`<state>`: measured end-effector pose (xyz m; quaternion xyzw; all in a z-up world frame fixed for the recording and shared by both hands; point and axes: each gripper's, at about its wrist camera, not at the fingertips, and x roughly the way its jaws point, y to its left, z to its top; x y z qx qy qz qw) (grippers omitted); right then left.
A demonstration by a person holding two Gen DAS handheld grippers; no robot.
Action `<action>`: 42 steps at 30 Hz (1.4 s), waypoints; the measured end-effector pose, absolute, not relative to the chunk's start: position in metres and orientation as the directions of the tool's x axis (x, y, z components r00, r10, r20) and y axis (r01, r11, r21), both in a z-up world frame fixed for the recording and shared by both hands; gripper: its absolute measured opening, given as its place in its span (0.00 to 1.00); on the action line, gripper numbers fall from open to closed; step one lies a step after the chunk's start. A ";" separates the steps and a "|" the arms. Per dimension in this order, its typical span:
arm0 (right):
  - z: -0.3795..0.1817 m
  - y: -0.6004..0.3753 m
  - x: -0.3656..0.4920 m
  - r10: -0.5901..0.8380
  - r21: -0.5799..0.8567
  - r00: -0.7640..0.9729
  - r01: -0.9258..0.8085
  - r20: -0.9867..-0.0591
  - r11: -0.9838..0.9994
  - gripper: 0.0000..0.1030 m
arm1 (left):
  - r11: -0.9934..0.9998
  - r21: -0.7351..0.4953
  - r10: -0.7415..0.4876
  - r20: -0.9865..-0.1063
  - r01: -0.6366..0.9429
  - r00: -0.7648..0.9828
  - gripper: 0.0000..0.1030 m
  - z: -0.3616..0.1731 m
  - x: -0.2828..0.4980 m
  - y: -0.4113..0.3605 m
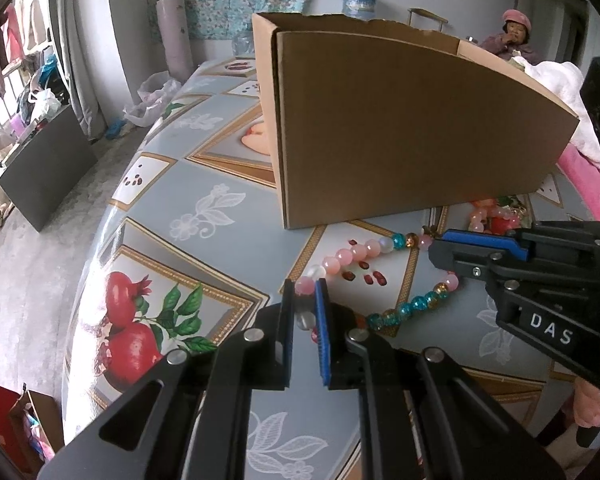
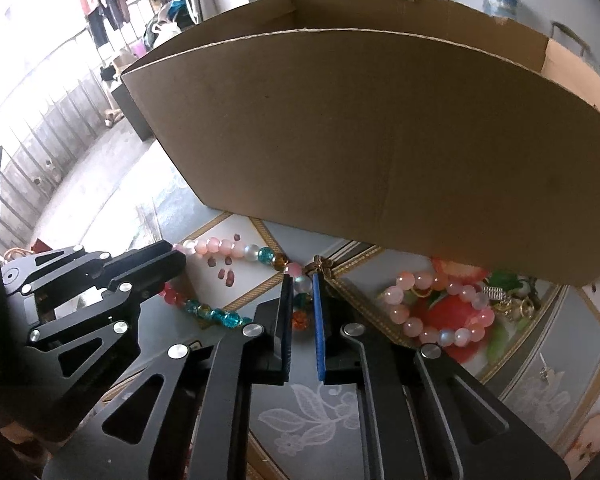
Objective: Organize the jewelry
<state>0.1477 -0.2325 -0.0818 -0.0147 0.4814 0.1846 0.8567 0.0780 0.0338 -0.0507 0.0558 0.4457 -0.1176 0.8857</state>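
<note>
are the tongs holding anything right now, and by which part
Both hold the same beaded necklace: the left tongs pinch its pale pink beads at one end of the loop, the right tongs its beads near the bronze charm.

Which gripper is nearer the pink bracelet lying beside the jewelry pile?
Right. The right gripper is shut on the long bead strand just left of the pink bracelet. The left gripper grips the strand's far end, farther away.

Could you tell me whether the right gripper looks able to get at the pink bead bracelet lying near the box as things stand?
Probably not right now: the right gripper is shut on the long bead necklace, so it is occupied. Otherwise the way looks free; the pink bracelet lies uncovered on the table, just in front of the cardboard box.
</note>
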 end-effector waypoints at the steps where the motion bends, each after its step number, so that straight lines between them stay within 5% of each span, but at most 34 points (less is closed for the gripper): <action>1: -0.082 -0.233 0.147 0.304 0.155 0.468 -0.330 -0.830 0.931 0.07 | 0.967 -0.008 -0.159 -0.802 0.256 0.575 0.10 -0.051 0.078 0.033; 27: -0.058 -0.254 0.124 0.312 0.144 0.530 -0.333 -0.789 0.932 0.07 | 0.962 -0.004 -0.179 -0.766 0.274 0.618 0.09 -0.026 0.063 0.034; 42: 0.035 -0.301 0.080 0.360 0.145 0.699 -0.349 -0.618 0.926 0.07 | 0.914 0.041 -0.308 -0.580 0.405 0.754 0.09 0.089 0.032 0.003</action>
